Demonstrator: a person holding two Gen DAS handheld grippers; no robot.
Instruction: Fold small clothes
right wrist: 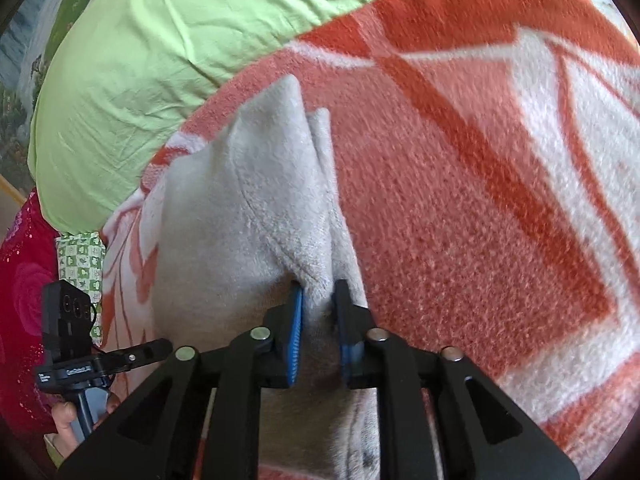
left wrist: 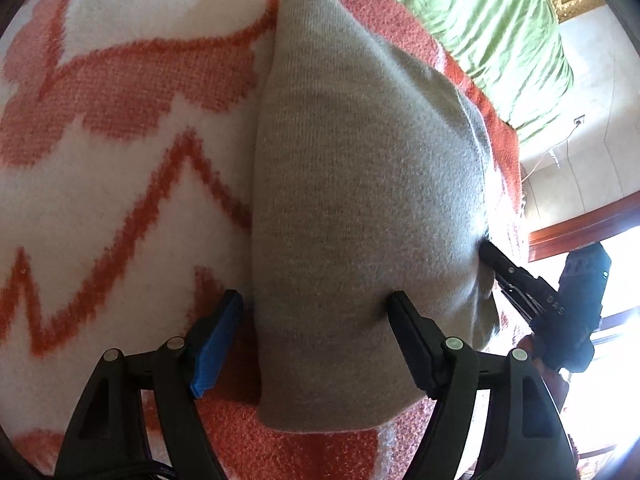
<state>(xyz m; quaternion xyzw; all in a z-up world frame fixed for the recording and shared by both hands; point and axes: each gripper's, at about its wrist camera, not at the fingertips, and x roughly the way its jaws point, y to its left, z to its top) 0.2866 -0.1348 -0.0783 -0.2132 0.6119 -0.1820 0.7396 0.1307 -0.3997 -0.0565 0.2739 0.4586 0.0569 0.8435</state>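
Note:
A small grey knit garment (left wrist: 360, 184) lies on an orange and white blanket (left wrist: 120, 160). My left gripper (left wrist: 316, 300) is open, its fingers spread wide over the garment's near edge, with one finger off the cloth at the left and the other on it. My right gripper (right wrist: 318, 292) is shut on a raised fold of the same grey garment (right wrist: 248, 216), pinching it between the blue pads. The right gripper also shows in the left wrist view (left wrist: 516, 276), at the garment's right edge. The left gripper's body shows at the left of the right wrist view (right wrist: 80, 344).
A green sheet (right wrist: 160, 40) covers the bed beyond the blanket (right wrist: 460, 200). A red patterned cloth (right wrist: 24, 300) lies at the far left. A wall, a cable and a wooden frame (left wrist: 580, 224) stand past the bed's edge.

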